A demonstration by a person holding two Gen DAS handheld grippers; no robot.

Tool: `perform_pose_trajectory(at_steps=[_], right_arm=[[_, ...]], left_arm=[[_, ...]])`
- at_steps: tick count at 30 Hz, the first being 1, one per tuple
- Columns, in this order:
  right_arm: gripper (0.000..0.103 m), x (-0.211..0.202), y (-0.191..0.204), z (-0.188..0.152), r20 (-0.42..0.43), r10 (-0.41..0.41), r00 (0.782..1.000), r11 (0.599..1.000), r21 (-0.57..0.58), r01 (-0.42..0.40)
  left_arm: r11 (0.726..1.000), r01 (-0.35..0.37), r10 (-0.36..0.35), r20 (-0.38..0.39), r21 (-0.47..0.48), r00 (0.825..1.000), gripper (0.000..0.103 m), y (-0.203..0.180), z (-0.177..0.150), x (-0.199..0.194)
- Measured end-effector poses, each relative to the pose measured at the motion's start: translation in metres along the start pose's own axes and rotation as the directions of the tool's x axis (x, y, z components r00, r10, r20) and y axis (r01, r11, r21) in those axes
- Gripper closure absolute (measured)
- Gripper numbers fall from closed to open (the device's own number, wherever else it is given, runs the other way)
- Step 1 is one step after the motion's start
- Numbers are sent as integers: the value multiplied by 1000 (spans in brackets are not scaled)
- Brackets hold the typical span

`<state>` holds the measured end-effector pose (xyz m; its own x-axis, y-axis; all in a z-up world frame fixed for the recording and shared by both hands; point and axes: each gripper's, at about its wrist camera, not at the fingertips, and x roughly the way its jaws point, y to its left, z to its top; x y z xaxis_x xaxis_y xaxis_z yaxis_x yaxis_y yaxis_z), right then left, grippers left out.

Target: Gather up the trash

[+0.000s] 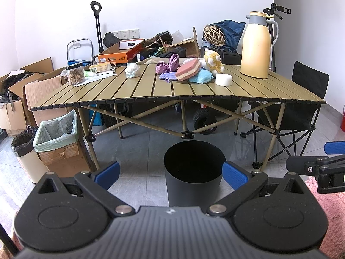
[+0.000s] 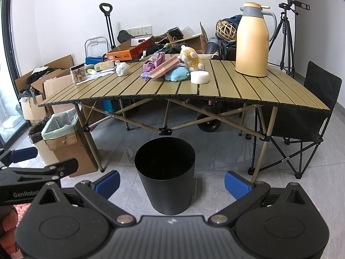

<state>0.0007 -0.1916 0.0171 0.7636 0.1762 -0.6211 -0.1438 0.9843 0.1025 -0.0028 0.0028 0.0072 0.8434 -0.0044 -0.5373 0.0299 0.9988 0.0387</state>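
Both grippers held low, well back from the desk (image 1: 194, 90), side by side. Left gripper (image 1: 171, 173): fingers spread wide, nothing between them. Right gripper (image 2: 172, 182): the same, fingers released and empty.

Black round bin (image 1: 194, 168) on the grey tile floor, in front of the desk's near edge, upright; inside too dark to make out.

On the desk, far half: crumpled white paper wad (image 1: 132, 70) near the middle-left; purple cloth bundle (image 1: 167, 65) beside it; pink-and-cream sponge block (image 1: 187, 72) tilted, resting on a blue fluffy cloth (image 1: 201, 77); yellow plush toy (image 1: 212, 62) just behind those; white round puck-shaped thing (image 1: 224, 79) just right of the blue cloth. Tall cream thermos jug (image 1: 256, 45) upright toward the right. Clear jar with black lid (image 1: 75, 74) at the left end.

Cardboard box lined with a green bag (image 1: 57, 138) on the floor by the left leg.
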Motion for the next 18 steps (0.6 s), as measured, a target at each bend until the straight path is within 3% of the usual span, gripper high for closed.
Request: perform_pose_trajectory(at_steps=[18], right_arm=[[0,1,0,-4,0,1,1000,1000,-1,-1]], left_arm=[[1000,-1,1,1,-1,1000,0,0,0,0]])
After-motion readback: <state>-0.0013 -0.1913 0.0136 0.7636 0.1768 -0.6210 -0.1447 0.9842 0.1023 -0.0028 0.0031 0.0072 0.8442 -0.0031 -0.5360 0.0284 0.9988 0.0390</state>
